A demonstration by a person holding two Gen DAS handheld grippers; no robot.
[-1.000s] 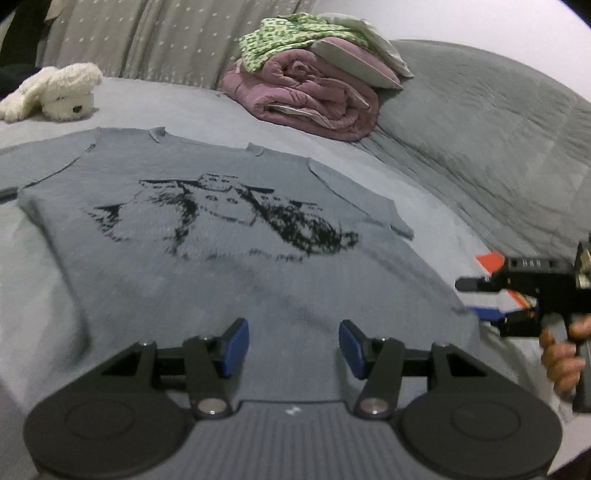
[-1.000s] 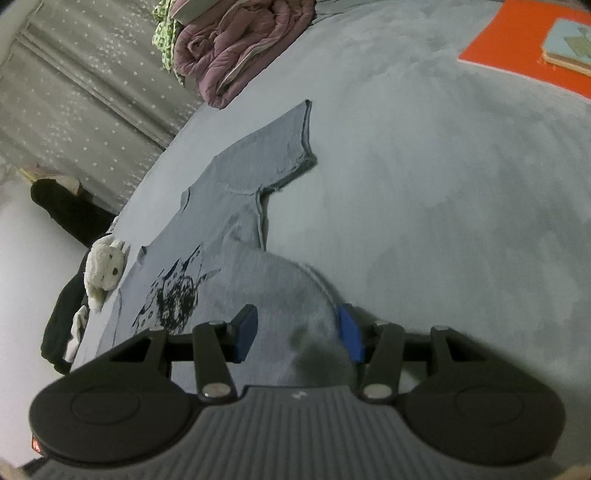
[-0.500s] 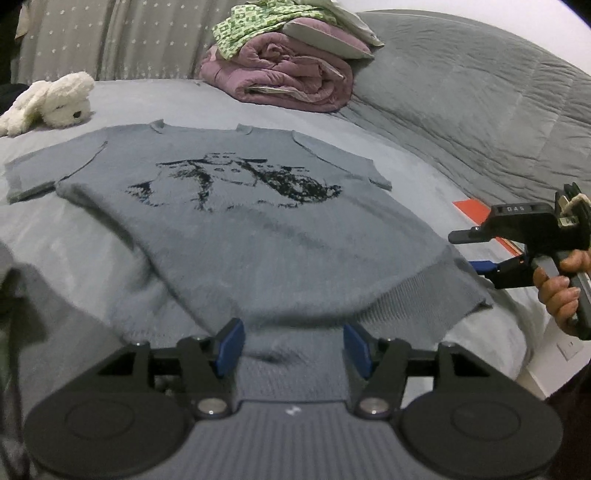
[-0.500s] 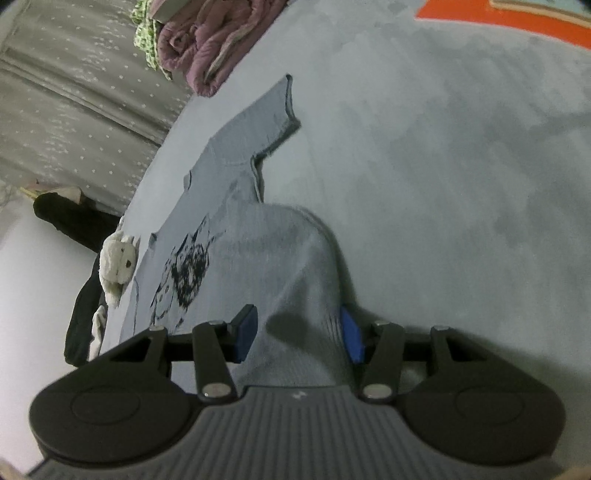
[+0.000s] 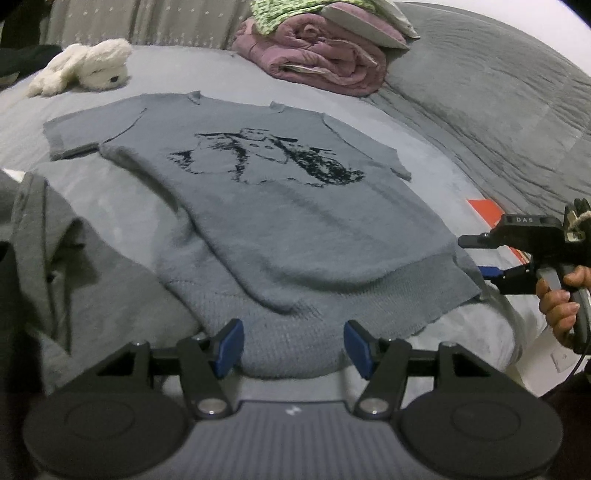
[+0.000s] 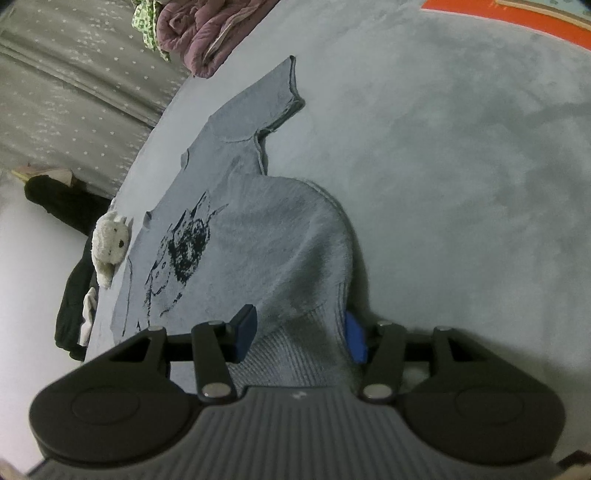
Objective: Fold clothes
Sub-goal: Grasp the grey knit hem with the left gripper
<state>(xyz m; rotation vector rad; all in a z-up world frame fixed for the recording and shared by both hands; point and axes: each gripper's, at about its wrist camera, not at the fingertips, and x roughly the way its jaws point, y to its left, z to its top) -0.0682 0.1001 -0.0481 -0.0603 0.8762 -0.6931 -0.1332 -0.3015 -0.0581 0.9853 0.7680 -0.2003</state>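
A grey sweater (image 5: 295, 221) with a black cat print lies face up on the bed (image 5: 480, 122), its ribbed hem at the near edge and its collar toward the far side. The left gripper (image 5: 293, 349) is released, its blue pads apart on either side of the hem's middle, with the fabric bunched between them but not pinched. The right gripper (image 6: 300, 334) is also spread; the hem's right corner rises in a hump between its pads, and whether a pad touches the cloth I cannot tell. In the left view a hand (image 5: 557, 295) holds that gripper at the bed's right edge. A white plush (image 5: 85, 66) lies near the far left corner, a rolled pink quilt (image 5: 321, 59) with a green cloth (image 5: 280, 14) on top near the far edge. An orange sheet (image 6: 509, 18) lies well apart from the sweater. There are no containers.
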